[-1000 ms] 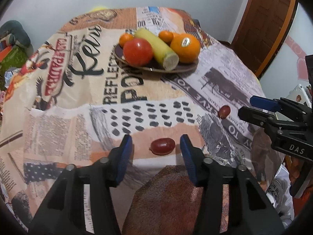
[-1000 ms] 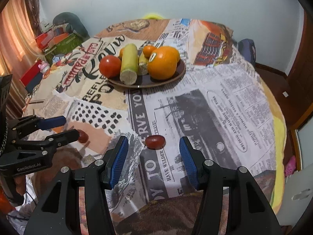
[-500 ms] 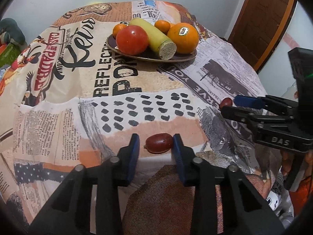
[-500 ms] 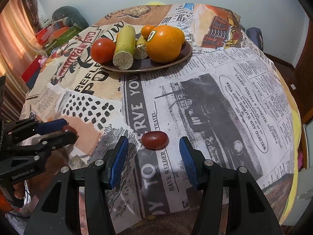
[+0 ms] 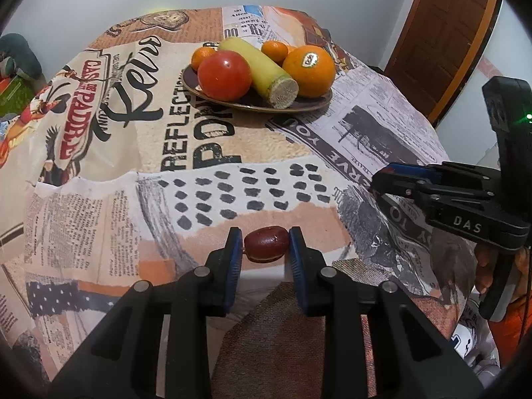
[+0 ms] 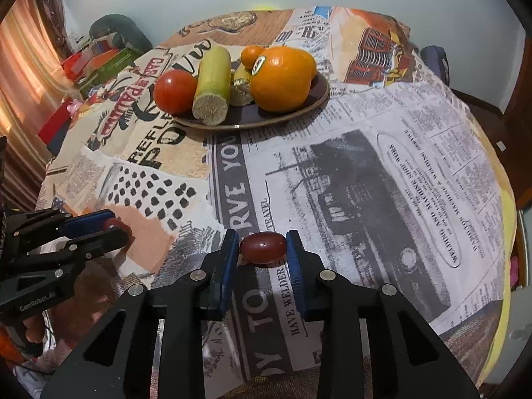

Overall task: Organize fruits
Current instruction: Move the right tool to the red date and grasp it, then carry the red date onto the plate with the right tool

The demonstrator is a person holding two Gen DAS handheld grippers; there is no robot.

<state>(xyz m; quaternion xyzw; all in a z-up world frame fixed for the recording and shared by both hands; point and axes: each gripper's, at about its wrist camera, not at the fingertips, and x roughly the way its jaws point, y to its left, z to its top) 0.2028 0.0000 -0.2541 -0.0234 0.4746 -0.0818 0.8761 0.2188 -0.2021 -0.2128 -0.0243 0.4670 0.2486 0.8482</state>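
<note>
My left gripper [image 5: 266, 244] is shut on a dark red grape [image 5: 266, 244] at the near edge of the table. My right gripper [image 6: 262, 247] is shut on a second dark red grape [image 6: 263, 247], also low over the tablecloth. Each gripper shows in the other's view: the right gripper [image 5: 382, 183] at the right, the left gripper [image 6: 118, 231] at the left with its grape [image 6: 113, 224] between the pads. A brown plate [image 5: 309, 103] at the far middle holds a tomato [image 5: 224, 74], an orange [image 5: 309, 69], a sugarcane piece [image 5: 262, 69] and small tangerines.
A newspaper-print tablecloth [image 6: 382, 166] covers the round table. A wooden door [image 5: 445, 33] stands at the right. Boxes and clutter [image 6: 96, 63] lie beyond the table's left side. The table edge drops off just below both grippers.
Both grippers have closed: wide open a second ago, now each is shut on its grape. Both have moved slightly forward and lower toward the cloth.
</note>
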